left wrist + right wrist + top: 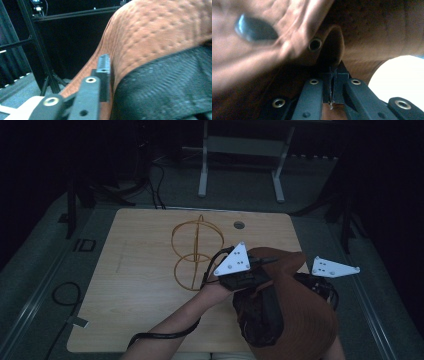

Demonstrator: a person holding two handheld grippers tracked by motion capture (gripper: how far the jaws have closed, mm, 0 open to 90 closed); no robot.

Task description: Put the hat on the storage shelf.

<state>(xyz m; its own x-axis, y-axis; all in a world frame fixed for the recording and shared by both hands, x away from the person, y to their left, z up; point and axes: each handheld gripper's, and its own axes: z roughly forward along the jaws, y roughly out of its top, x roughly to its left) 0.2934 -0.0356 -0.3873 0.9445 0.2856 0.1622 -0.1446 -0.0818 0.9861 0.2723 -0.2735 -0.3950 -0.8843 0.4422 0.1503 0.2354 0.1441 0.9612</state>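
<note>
A brown fabric hat (295, 310) with a wide brim and a dark mesh lining (165, 85) hangs over the table's right front corner, held between both grippers. My left gripper (260, 266), under its grey plate, is shut on the hat's edge; in the left gripper view one jaw shows pressed against the perforated brown fabric (155, 32), the other is hidden behind it. My right gripper (333, 86) is shut on a thin fold of the hat, beside a metal eyelet (315, 44). In the high view the right gripper (314, 282) sits at the hat's right side.
A gold wire stand (192, 252) rises from the middle of the wooden table (135, 270), just left of my left hand. A round grommet hole (239, 225) lies near the far edge. A cable loop (65, 295) lies on the floor left; a metal frame (240, 150) stands behind.
</note>
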